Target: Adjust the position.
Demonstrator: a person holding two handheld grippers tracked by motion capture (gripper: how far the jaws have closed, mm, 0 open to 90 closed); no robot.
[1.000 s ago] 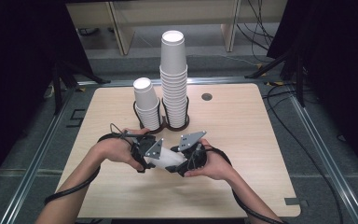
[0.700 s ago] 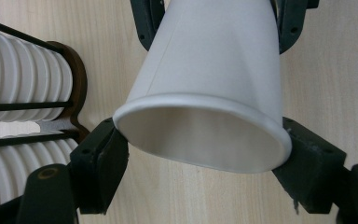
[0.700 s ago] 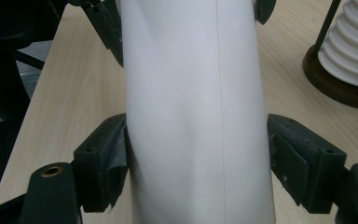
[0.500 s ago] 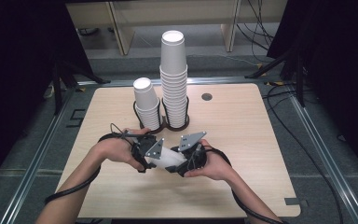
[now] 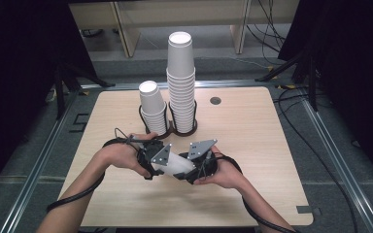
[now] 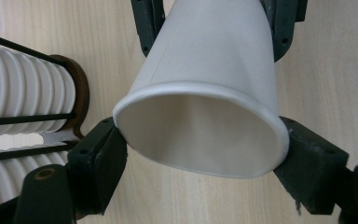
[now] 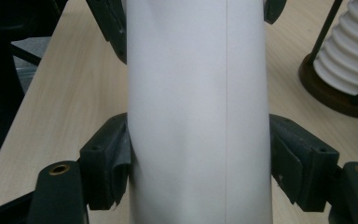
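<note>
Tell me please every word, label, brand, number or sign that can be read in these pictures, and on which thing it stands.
There is no readable text.
Held paper cup: plain white, no print.
Tall cup stack and short cup stack: plain white, no print.
Left gripper and right gripper, both shut on the cup: no label is legible.
Table: bare wood, no markings.

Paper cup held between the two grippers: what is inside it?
Through the paper cup's open rim the near inner wall looks bare white; deeper in, the bottom is out of sight.
</note>
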